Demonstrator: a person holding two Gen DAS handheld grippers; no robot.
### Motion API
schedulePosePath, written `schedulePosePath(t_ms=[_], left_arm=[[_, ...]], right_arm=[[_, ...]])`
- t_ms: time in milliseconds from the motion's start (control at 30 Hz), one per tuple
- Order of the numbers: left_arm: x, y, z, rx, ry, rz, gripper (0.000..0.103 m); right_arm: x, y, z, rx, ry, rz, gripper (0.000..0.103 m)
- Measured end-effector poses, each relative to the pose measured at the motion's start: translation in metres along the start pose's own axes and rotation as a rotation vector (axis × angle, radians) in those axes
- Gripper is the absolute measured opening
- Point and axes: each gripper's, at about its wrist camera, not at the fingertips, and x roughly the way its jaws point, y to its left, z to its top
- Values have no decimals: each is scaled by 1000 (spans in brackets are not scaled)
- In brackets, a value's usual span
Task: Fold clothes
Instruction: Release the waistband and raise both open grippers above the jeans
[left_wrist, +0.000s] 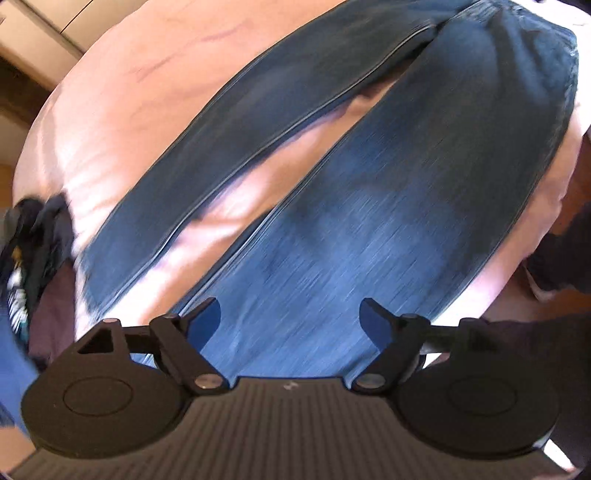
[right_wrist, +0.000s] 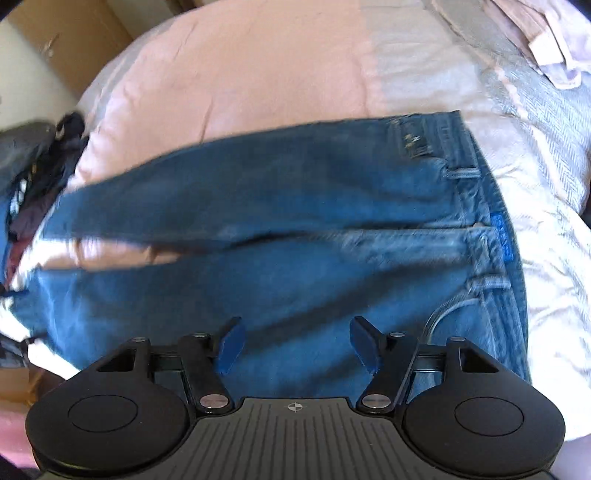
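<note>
A pair of blue jeans (left_wrist: 369, 229) lies spread flat on a pink bed sheet (left_wrist: 140, 103), its two legs apart with sheet showing between them. My left gripper (left_wrist: 290, 317) is open and empty, hovering above the lower part of one leg. In the right wrist view the jeans (right_wrist: 277, 206) lie across the bed with the waistband (right_wrist: 487, 221) at the right. My right gripper (right_wrist: 297, 341) is open and empty above the near leg, close to the hip. Both views are motion-blurred.
A heap of dark and patterned clothes (left_wrist: 33, 251) sits at the left edge of the bed, also in the right wrist view (right_wrist: 33, 173). A grey-white blanket (right_wrist: 528, 122) and a pale garment (right_wrist: 546, 40) lie at the right. A cardboard box (right_wrist: 70, 40) stands beyond the bed.
</note>
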Motion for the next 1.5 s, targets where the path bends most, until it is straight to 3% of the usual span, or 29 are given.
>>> schedulePosePath(t_ms=[167,333,533,833,1067,1500], left_arm=[[-11,16,-28,-70,45,21,81],[-29,8,-51,-105,88,61,82],[-66,-16,-55,-265,79,104,82],[-142,-102,-55,-460,43,181,83],[-169,-156,-62,-497,73,194,83],[-194,-127,-63,-542,26,296,83]], right_arm=[[-8,26,-13,-66,27,-83,66],[-25,23,-25,-74,31,-146,66],[-46,18,-41,-127,42,-208,66],[-88,-12,-86,-257,0,-128,66],[-107,-47,-124,-245,30,-118,66],[-111,-25,-113,-285,-6,-59,66]])
